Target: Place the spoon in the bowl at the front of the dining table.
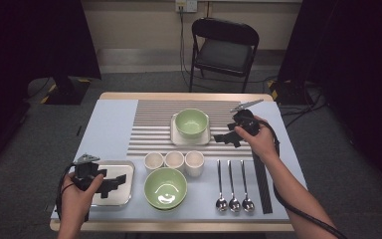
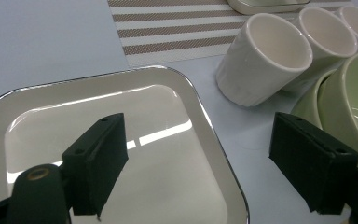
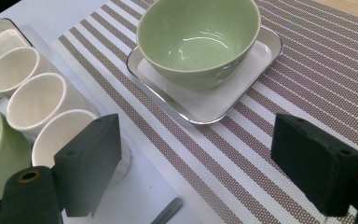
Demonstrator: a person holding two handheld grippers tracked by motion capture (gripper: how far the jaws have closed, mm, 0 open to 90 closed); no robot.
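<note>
Left gripper (image 1: 110,183) is being held over the metal tray (image 1: 125,169), left of the near green bowl (image 1: 165,187), jaws wide apart, nothing gripped | right gripper (image 1: 227,138) is being held jaws spread and empty, beyond the near green bowl, just right of the far green bowl (image 1: 191,122), which is sitting on a square plate (image 1: 175,138) | three cups (image 1: 174,160) are standing just beyond the near green bowl.

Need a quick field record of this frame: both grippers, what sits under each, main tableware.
left gripper: open, holds nothing, over the near-left metal tray
right gripper: open, holds nothing, over the striped placemat, right of the far bowl
far green bowl: upright, empty, on a small square tray on the placemat
near green bowl: upright, on the table, right of the metal tray
cups: three white, in a row behind the near bowl
spoons: three, side by side, near right
</note>
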